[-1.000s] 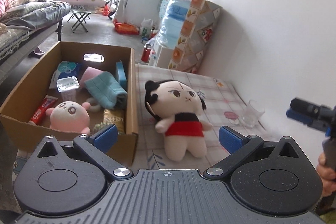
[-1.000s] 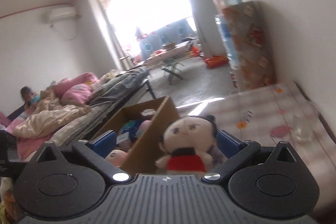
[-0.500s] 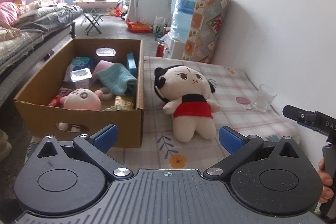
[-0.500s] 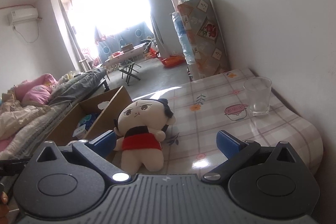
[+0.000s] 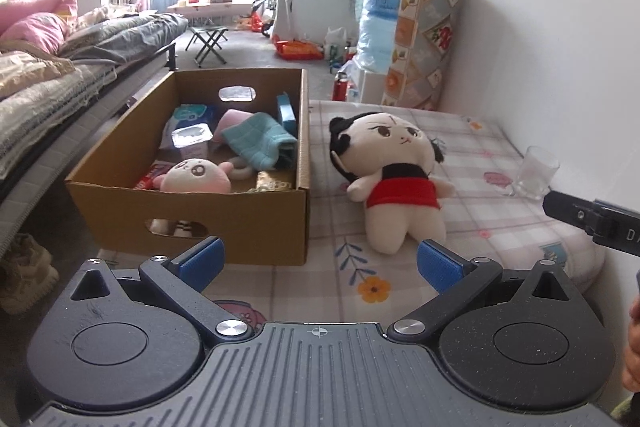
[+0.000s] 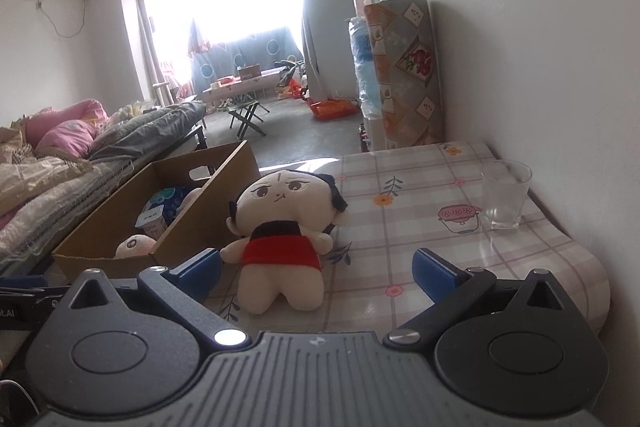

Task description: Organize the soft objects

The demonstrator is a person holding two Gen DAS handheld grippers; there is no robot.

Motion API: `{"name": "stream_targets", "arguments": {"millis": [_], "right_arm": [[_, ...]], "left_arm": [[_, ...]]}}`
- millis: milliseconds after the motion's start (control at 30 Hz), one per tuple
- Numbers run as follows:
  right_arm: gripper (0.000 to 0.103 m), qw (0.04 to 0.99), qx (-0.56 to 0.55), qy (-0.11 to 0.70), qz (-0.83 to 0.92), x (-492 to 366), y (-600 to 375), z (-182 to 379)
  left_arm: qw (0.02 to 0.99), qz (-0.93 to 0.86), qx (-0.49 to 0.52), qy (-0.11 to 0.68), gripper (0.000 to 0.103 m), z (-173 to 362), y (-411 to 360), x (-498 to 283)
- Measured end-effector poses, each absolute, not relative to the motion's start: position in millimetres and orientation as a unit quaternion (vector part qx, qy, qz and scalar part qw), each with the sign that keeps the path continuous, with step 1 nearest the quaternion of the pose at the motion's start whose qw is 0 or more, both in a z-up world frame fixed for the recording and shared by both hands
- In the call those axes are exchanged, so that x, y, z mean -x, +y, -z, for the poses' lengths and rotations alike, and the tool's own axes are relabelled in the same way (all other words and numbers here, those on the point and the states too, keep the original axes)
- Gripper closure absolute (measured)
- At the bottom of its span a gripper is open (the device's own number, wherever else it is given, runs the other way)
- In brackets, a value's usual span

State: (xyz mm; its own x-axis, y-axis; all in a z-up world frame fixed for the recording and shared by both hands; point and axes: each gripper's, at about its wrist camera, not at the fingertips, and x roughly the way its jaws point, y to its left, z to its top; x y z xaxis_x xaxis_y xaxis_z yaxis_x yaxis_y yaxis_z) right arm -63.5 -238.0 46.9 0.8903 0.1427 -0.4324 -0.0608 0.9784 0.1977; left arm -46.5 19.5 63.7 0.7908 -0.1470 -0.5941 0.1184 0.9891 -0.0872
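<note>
A cream plush doll with black hair and a red skirt [image 5: 390, 173] lies on the checked tablecloth just right of a cardboard box [image 5: 224, 215]; it also shows in the right wrist view [image 6: 282, 227]. The box [image 6: 192, 231] holds a pink plush [image 5: 196, 177], a teal cloth [image 5: 258, 139] and several small packets. My left gripper [image 5: 320, 263] is open and empty, held back from the doll and the box. My right gripper [image 6: 316, 271] is open and empty, just short of the doll's feet.
A clear glass [image 6: 505, 193] stands on the table [image 6: 420, 211] near the white wall; it also shows in the left wrist view [image 5: 536, 173]. A bed with bedding [image 5: 48, 83] runs along the left. A patterned cabinet [image 6: 408, 75] stands behind the table.
Both grippers have pulled back from the doll and the box, which now look smaller and farther away. The right gripper's view has steadied and swung to face the doll. Both stay open.
</note>
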Motion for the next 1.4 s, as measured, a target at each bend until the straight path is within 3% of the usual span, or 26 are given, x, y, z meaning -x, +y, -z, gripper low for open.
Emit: {"name": "stream_targets", "arguments": {"millis": [400, 700, 1133, 1400], "right_arm": [[0.0, 0.979, -0.014, 0.196, -0.051, 67.4, -207.0, -58.8], [0.0, 0.984, 0.002, 0.176, -0.005, 77.6, -214.4, -60.4], [0.0, 0.967, -0.054, 0.25, 0.003, 59.7, -238.8, -48.8], [0.0, 0.966, -0.063, 0.248, 0.021, 61.3, -244.4, -46.7]], "left_arm": [[0.959, -0.013, 0.013, 0.281, 0.0, -74.1, 24.4, 57.9], [0.955, 0.034, -0.001, 0.294, 0.0, -62.0, 17.8, 46.2], [0.94, 0.056, 0.019, 0.336, 0.0, -47.2, 7.6, 26.2], [0.939, 0.067, -0.002, 0.337, 0.0, -53.1, -2.5, 17.9]]}}
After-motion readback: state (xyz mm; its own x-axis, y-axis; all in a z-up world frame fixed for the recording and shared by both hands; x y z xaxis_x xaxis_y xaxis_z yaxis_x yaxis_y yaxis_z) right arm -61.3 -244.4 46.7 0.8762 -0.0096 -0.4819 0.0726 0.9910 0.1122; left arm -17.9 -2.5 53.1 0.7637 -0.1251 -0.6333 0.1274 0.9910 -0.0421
